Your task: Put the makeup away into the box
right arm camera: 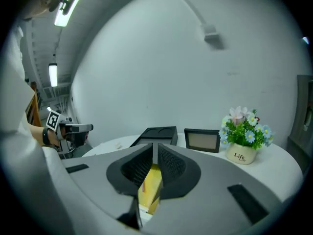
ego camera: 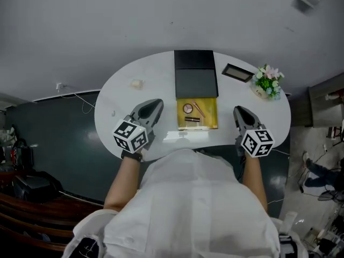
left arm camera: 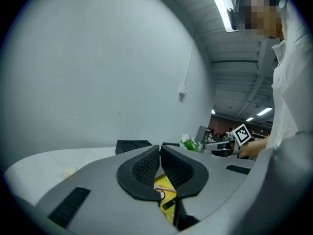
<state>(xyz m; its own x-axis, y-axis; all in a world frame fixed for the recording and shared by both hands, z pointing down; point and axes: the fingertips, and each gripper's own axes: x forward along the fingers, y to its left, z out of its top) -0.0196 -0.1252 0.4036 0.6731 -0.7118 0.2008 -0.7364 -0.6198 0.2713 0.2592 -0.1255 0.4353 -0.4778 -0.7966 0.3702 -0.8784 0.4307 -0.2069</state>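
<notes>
Risks: both grippers hang off the near edge of the table [ego camera: 156, 69], so any reach has to cross the yellow tray's [ego camera: 210, 117] rim. Coming in low could shove the tray or tip it. The makeup is small and flat, so a pinch may slip or drag a neighbour along: a round compact [ego camera: 187, 108], a thin pencil [ego camera: 199, 109] and a dark stick [ego camera: 192, 119]. A wide sweep from the right could clip the picture frame [ego camera: 237, 72] or flower pot [ego camera: 267, 82].

Left gripper [ego camera: 153, 105]: fingers pressed together, nothing between them. Right gripper [ego camera: 239, 112]: fingers all but together with only a slit, nothing held.

The makeup lies in the yellow tray at the near middle of the table, between the two grippers and apart from both. The black box [ego camera: 196, 74] touches the tray's far side; I can't tell whether it is lid or base. A small pale thing [ego camera: 137, 83] sits far left, unclear what.
</notes>
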